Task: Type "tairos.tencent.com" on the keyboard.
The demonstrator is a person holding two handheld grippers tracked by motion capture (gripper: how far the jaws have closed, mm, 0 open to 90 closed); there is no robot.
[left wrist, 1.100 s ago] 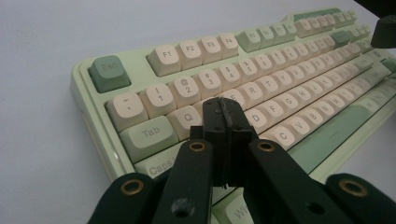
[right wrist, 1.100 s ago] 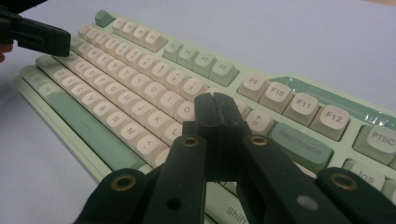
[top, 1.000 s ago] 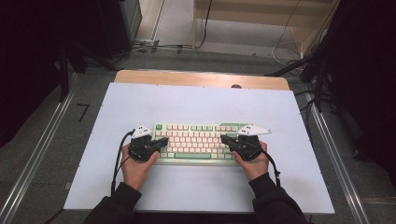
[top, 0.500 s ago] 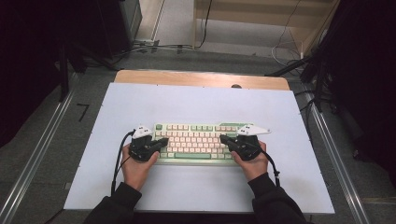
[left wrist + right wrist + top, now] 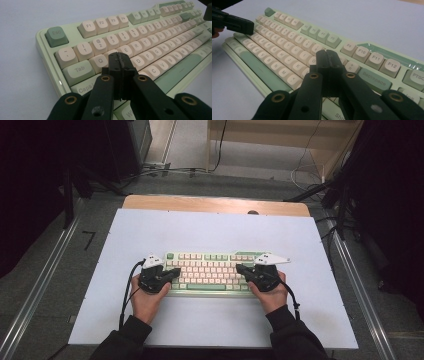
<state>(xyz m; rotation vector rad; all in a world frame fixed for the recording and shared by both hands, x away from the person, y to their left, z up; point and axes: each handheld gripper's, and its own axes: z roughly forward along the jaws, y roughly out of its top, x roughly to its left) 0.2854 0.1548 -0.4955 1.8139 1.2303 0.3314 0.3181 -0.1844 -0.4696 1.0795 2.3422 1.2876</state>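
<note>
Keyboard [image 5: 210, 272], mint and cream, flat on the white counter [image 5: 210, 230], directly beneath both pairs of fingers. Left fingers [image 5: 115, 62] pressed shut with nothing between them, tips poised over the letter row between Q and E, Tab and Caps Lock just to their outer side. Right fingers [image 5: 324, 60] likewise shut and empty, tips over the far end of the letter rows, Backspace and the plus key just beyond. Contact with a keycap or a slight gap above it: impossible to tell from either gripper view.

No change from a second ago: left hand [image 5: 145, 302] and right hand [image 5: 272, 297] at the same spots at either end of the board, same closed tips, keyboard unmoved.

Judged from that stillness, a pause rather than a stroke. Probably lining up for key presses, with the closed tips serving as pokers. No key visibly pushed down yet, so the typing itself apparently not begun. Next, most likely, a short dip onto a single cap, with care not to catch two neighbouring keys at once.
</note>
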